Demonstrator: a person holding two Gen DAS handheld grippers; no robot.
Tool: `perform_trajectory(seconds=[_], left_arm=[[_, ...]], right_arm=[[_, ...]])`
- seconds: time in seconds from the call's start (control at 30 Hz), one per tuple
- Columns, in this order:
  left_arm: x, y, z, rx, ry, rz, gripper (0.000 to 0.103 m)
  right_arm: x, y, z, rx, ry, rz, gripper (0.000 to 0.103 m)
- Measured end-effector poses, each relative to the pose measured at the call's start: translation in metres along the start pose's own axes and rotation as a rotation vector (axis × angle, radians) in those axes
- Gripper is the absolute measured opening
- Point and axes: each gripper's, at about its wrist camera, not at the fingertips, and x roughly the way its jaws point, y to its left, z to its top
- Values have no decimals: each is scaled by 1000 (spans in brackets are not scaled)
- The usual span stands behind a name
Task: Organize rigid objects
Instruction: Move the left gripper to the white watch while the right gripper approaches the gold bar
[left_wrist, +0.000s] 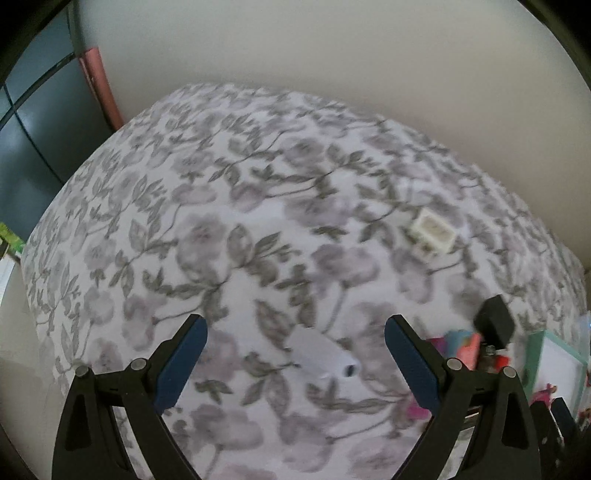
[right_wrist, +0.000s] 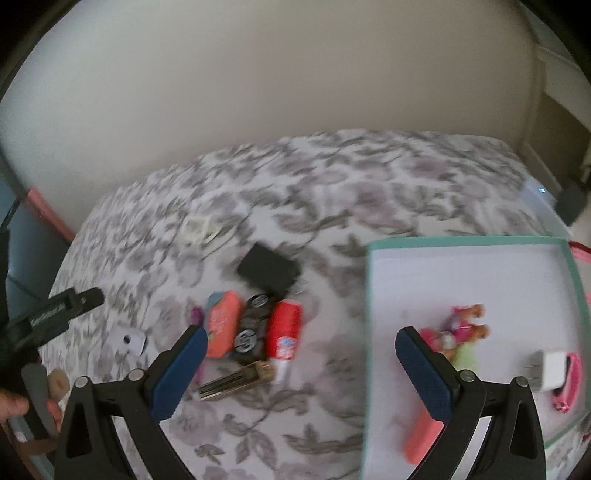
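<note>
The right gripper (right_wrist: 301, 349), its blue ribbed pads spread wide and empty, hangs over the floral cloth of the table (right_wrist: 332, 177), as does the left gripper (left_wrist: 295, 339), equally spread above a small white block (left_wrist: 327, 356). Left of the shallow teal-rimmed box (right_wrist: 469, 242) lie a flat black slab (right_wrist: 267, 271), an orange pack (right_wrist: 221, 323), a red tube (right_wrist: 284, 328) and a brassy comb-like piece (right_wrist: 236, 380). Inside the box sit pink dolls (right_wrist: 461, 325), a white plug (right_wrist: 550, 371) and an orange bar (right_wrist: 421, 439).

Soft, even daylight; both views motion-blurred, fisheye-bent with dark corners, faint shadows.
</note>
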Motion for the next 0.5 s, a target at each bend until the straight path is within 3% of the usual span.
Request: perform_trajectory(seconds=[0.23,0.5], left_arm=[[22,21,1,-36,55,4,97],[39,18,-1,-26,113,-38,97]], right_arm=[[26,40,-14,-132,66,2,103],[51,66,-35,-268,132,-29,103]])
